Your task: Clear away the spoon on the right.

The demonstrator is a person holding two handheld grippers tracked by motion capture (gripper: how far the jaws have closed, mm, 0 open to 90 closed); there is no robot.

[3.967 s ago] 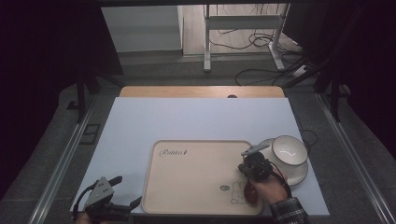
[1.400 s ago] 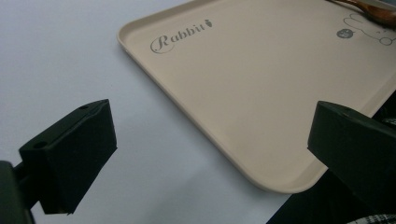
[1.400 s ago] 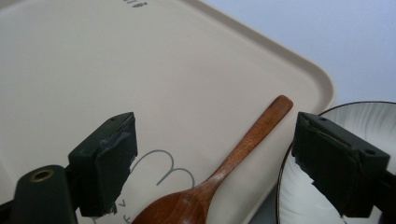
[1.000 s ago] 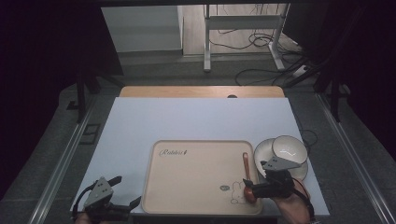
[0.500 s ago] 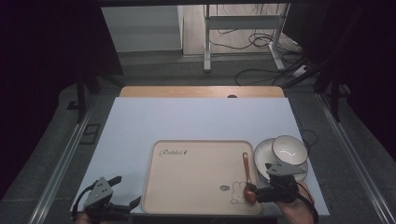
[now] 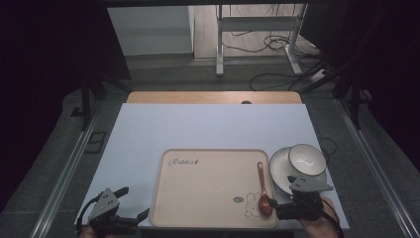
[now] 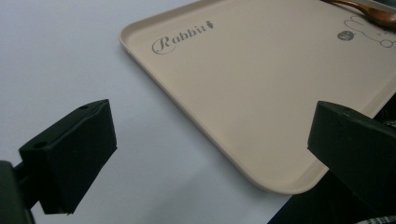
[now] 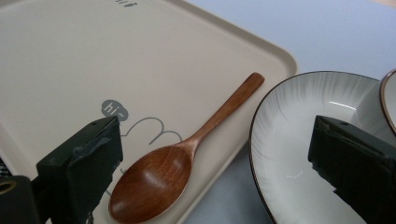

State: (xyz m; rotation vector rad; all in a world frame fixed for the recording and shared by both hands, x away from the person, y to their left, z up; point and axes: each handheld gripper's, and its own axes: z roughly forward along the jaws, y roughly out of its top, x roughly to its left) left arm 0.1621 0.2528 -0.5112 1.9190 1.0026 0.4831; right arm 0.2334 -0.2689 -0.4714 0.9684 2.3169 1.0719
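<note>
A brown wooden spoon (image 6: 261,183) lies along the right edge of a beige tray (image 6: 208,188) printed with a rabbit. Its bowl end points to the near edge. My right gripper (image 6: 276,207) sits at the tray's near right corner, aimed at the spoon. Its jaws have just been opening. In the right gripper view the spoon (image 8: 154,184) rests on the tray (image 8: 93,60) in the wide gap of the right gripper (image 8: 215,140), touched by neither pad. My left gripper (image 6: 132,202) stands open and holds nothing by the tray's near left corner (image 7: 261,93).
A white plate (image 6: 278,171) with a dark rim sits just right of the tray, close to my right gripper. A white bowl (image 6: 307,159) stands on it. The white tabletop (image 6: 213,124) stretches beyond the tray, with a wooden strip at its far edge.
The right gripper was over the tray's right side by the plate. It has drawn back to the near edge, and the spoon lies free on the tray. The left gripper has not moved.
</note>
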